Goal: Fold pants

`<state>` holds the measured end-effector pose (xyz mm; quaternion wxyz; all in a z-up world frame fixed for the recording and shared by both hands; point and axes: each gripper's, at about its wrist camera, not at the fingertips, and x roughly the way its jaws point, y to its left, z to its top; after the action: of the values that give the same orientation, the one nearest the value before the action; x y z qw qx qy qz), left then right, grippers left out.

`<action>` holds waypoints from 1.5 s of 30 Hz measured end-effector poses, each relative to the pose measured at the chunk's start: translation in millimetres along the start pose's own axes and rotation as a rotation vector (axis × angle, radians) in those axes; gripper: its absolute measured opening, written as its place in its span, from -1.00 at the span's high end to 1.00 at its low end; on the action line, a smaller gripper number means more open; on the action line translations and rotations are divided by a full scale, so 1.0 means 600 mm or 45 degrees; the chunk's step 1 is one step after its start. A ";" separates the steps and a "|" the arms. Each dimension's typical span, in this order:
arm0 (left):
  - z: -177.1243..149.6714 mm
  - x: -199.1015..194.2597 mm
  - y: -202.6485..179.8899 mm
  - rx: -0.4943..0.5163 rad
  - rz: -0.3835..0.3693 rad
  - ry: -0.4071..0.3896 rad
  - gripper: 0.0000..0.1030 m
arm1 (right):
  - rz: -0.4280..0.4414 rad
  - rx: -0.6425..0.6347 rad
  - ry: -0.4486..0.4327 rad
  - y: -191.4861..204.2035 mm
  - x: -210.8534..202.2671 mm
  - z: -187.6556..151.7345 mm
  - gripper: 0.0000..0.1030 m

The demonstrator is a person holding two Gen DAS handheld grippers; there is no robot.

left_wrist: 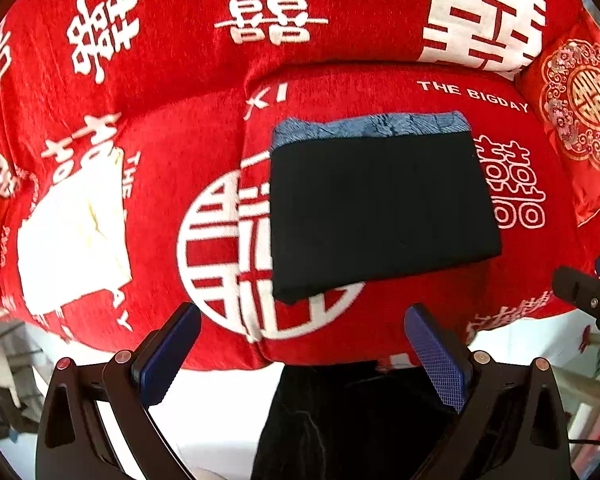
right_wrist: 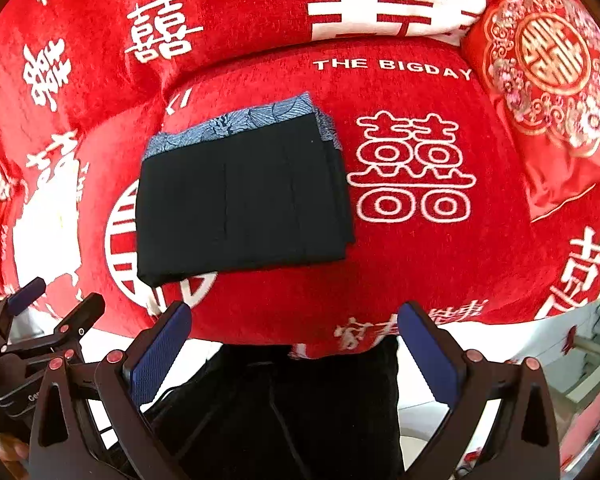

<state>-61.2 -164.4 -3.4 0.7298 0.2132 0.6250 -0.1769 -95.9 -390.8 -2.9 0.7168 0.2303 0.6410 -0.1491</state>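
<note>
The black pants [left_wrist: 380, 212] lie folded into a flat rectangle on the red sofa seat cushion [left_wrist: 204, 152], with a blue patterned waistband strip [left_wrist: 372, 125] along the far edge. They also show in the right wrist view [right_wrist: 240, 204]. My left gripper [left_wrist: 302, 334] is open and empty, held back from the pants' near edge above the sofa's front. My right gripper [right_wrist: 294, 330] is open and empty, near the seat's front edge, to the right of the pants. The left gripper shows at the left edge of the right wrist view [right_wrist: 56, 304].
A white cloth [left_wrist: 72, 236] lies on the seat left of the pants. A red embroidered pillow [right_wrist: 548, 80] stands at the right end. The red backrest [left_wrist: 260, 12] with white characters rises behind. White floor [left_wrist: 220, 408] and the person's dark legs [right_wrist: 284, 412] are below.
</note>
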 end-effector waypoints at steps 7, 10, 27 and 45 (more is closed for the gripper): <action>-0.004 -0.004 -0.030 -0.048 -0.018 0.066 -0.98 | 0.009 -0.017 0.052 -0.018 -0.002 0.004 -0.99; -0.007 -0.004 -0.040 -0.053 0.001 0.078 -0.98 | 0.012 -0.025 0.063 -0.016 0.003 0.005 -0.99; 0.005 -0.010 -0.024 -0.052 0.100 0.020 -0.98 | -0.096 -0.128 -0.016 0.026 0.000 0.018 -0.99; 0.002 -0.012 -0.036 -0.012 0.105 0.014 -0.98 | -0.113 -0.151 -0.063 0.035 -0.010 0.022 -0.99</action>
<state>-72.6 -183.8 1.7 0.7341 0.2363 0.6204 -0.1426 -74.7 -380.7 6.8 0.7376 0.1551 0.6403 -0.1482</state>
